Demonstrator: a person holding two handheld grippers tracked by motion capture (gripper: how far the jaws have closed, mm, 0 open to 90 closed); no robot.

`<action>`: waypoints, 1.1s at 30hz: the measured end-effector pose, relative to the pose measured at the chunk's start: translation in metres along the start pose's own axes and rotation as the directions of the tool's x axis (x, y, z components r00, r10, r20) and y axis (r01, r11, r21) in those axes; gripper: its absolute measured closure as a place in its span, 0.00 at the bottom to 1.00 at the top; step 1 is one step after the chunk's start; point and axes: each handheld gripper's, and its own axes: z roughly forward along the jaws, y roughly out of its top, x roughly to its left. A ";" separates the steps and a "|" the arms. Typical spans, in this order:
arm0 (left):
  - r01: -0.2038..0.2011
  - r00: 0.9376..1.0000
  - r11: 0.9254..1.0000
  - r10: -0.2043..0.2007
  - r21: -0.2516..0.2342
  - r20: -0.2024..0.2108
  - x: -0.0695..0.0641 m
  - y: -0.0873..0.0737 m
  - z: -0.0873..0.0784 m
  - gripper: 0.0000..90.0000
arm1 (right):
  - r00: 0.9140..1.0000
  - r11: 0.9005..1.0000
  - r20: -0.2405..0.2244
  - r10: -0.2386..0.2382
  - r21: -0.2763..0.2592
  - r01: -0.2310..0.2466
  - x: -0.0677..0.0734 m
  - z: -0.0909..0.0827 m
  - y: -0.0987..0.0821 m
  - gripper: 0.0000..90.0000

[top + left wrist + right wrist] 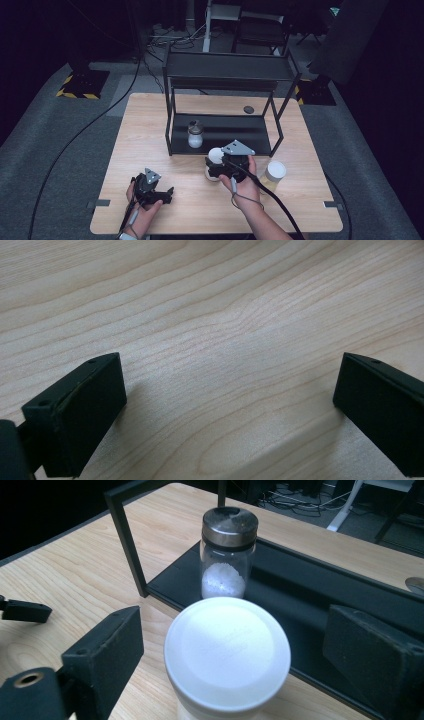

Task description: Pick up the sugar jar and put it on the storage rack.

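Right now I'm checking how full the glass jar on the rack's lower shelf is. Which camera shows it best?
The right gripper view: the glass jar stands close, metal lid on, white grains filling its lower part. The high view shows the jar small on the shelf. The left gripper view looks at bare tabletop.

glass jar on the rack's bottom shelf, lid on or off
On. The glass jar stands upright with its metal lid seated on top, white grains inside.

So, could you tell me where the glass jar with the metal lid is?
The glass jar stands on the black rack's bottom shelf, left side, just beyond the white-lidded container.
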 end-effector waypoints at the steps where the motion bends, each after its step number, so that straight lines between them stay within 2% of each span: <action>1: -0.002 1.000 1.000 0.002 0.001 0.000 0.000 0.000 0.000 0.01 | 1.000 1.000 0.001 0.001 0.002 -0.001 0.000 0.001 -0.001 0.14; 10: -0.002 1.000 1.000 0.002 0.002 0.000 0.000 0.000 0.000 0.01 | 1.000 0.999 -0.007 0.008 0.034 -0.008 -0.002 0.012 -0.007 0.21; 15: -0.002 1.000 1.000 0.002 0.002 0.000 0.000 0.000 0.000 0.01 | 1.000 0.997 -0.015 -0.016 0.076 0.017 -0.002 0.019 -0.006 0.31; 19: 0.000 1.000 1.000 0.000 0.000 0.000 0.000 0.000 0.000 0.01 | 1.000 0.997 -0.029 -0.008 0.073 0.011 -0.004 0.019 -0.007 0.37; 33: -0.003 1.000 1.000 0.003 0.002 0.001 0.000 0.000 0.000 0.01 | 0.998 0.994 -0.057 -0.025 0.109 0.031 -0.011 0.014 0.001 0.38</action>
